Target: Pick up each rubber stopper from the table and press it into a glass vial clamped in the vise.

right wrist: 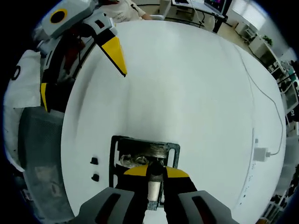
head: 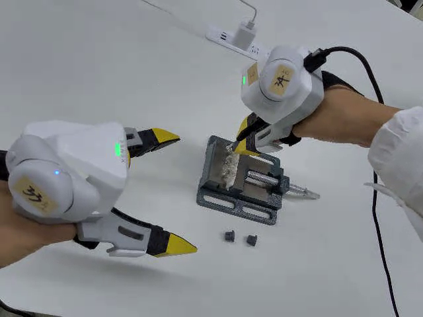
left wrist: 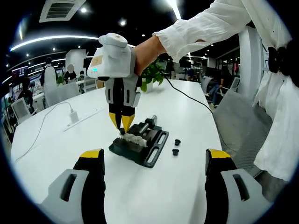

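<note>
Two dark grey rubber stoppers (head: 229,235) (head: 251,240) sit loose on the white table (head: 99,66), side by side but not touching, just beside the long slotted edge of the dark grey metal vise (head: 218,198). They are small, short plugs with no markings I can make out. The vise clamps a row of clear glass vials (head: 228,170), which stand upright between its jaws. Its screw handle sticks out the far side, away from the left hand-held gripper (head: 173,191). The right hand-held gripper (head: 236,146) is tipped down onto the vial row with its yellow tips pinched to a narrow gap. Can't tell if there's a stopper between them, since the tips hide it. In the right gripper view the same tips (right wrist: 156,171) hang over the vise edge with a pale bit showing in the gap, unclear what it is. The left hand-held gripper is spread wide with nothing in it, off to the side of the vise and well clear of it. Each white gripper body has a tan sticker with a black handwritten mark, which I can't read reliably, plus a lit green LED. A white power strip (head: 225,36) with a white charger plugged in lies further back on the table.
</note>
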